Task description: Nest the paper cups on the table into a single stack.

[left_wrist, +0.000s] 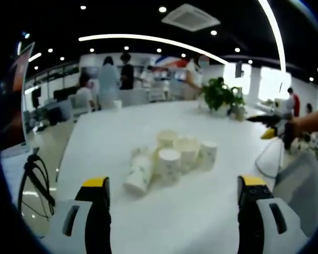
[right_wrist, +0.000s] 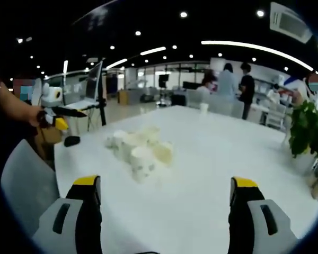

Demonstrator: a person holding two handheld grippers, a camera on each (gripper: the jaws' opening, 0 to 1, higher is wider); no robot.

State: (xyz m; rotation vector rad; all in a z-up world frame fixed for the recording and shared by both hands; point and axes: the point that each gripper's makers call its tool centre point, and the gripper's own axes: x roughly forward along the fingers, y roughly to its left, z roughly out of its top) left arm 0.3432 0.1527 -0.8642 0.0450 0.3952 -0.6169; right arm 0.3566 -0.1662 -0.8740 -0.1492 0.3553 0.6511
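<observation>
While both grippers hang low over the near edge of the table (left_wrist: 201, 211), nothing is in them. The left gripper (left_wrist: 172, 211) has its jaws wide apart, and so does the right gripper (right_wrist: 164, 214). In the left gripper view, five cups (left_wrist: 172, 156) sit bunched together in the middle of the table. Four stand up, and one lies on its side at the left of the bunch. A plant (left_wrist: 220, 95) stands at the far right. Several people stand far behind the table.
</observation>
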